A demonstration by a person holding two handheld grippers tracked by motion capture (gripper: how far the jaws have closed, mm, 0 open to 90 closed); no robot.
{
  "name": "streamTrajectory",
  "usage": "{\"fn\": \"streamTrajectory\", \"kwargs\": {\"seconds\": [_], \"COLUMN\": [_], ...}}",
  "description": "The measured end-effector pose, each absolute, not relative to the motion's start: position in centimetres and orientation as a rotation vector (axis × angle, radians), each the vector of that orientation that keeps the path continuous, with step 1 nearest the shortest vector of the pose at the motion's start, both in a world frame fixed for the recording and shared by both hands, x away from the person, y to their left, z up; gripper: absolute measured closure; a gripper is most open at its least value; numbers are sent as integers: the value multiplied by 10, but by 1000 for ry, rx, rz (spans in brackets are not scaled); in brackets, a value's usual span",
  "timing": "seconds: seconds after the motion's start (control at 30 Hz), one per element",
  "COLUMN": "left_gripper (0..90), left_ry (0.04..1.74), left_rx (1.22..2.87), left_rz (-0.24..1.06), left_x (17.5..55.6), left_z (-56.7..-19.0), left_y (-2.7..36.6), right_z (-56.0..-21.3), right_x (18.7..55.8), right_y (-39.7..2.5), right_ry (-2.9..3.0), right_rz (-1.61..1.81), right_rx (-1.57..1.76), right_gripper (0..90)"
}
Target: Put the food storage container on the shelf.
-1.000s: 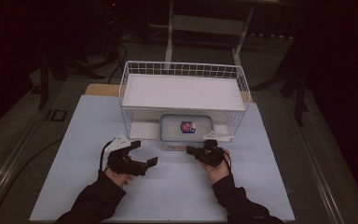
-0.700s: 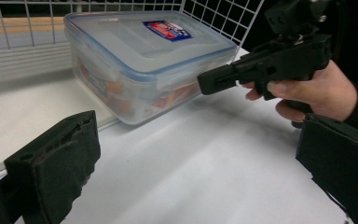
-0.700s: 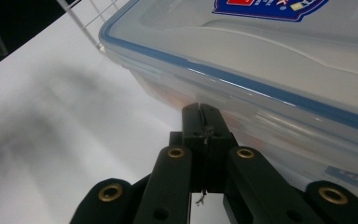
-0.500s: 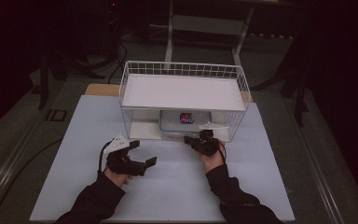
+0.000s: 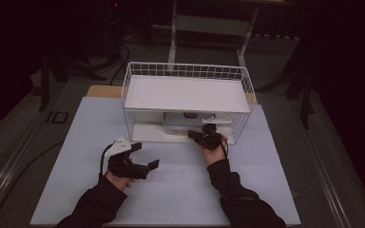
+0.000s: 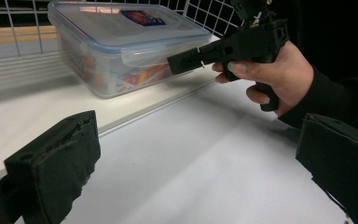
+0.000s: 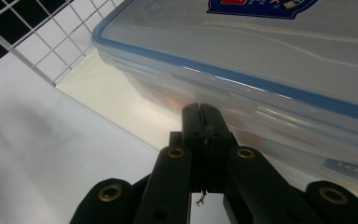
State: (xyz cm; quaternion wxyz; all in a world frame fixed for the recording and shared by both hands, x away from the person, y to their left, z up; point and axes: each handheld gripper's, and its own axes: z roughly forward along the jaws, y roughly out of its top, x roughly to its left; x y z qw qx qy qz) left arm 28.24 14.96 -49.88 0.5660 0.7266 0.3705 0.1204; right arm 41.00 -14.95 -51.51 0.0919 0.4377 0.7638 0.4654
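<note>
On the left we see the left gripper (image 5: 145, 156) held low over the white mat (image 5: 76, 156), just clear of the rack (image 5: 186, 93), its jaws spread wide with nothing between them. In the left gripper view the two pads (image 6: 56, 163) stand far apart over bare mat.

At the middle stands the wire rack, a white shelf on top. Under that shelf, on the rack's lower board, sits the box (image 5: 190, 121), a clear container with a blue-rimmed lid and a label; coloured contents show through its wall (image 6: 116, 46).

To the right, the right gripper (image 5: 194, 136) reaches to the rack's front edge. Its jaws are pressed together, gripping nothing, and their tip (image 7: 200, 114) touches the box's near side, just under the lid's rim.
</note>
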Motion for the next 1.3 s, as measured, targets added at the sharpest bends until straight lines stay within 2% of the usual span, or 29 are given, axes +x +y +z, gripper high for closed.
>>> {"fn": "streamTrajectory", "kwargs": {"seconds": [0.3,0.4,0.53,0.6,0.63,0.67,0.73,1.3], "left_gripper": [0,0,0,0,0,0,0,0], "left_ry": [863,858,851,851,842,839,839,806], "left_rx": [1714,1712,1718,1718,1726,1724,1726,1745], "left_rz": [280,279,276,276,280,284,281,278], "left_x": [281,279,277,277,276,276,275,266], "left_z": [-497,-495,-495,-495,-494,-494,-494,-493], "left_y": [148,148,147,147,146,146,146,146], "right_z": [-514,-513,-513,-513,-513,-511,-509,-497], "right_x": [408,399,386,383,383,376,370,315], "right_y": [-149,-148,-151,-151,-151,-153,-156,-190], "right_ry": [2271,2278,2294,2297,2297,2301,2329,2309], "right_rz": [1413,1430,1460,1473,1473,1519,1593,1581], "right_rx": [1301,1273,1237,1228,1228,1200,1161,1032], "right_gripper": [876,740,504,504,458,285,193,195]}}
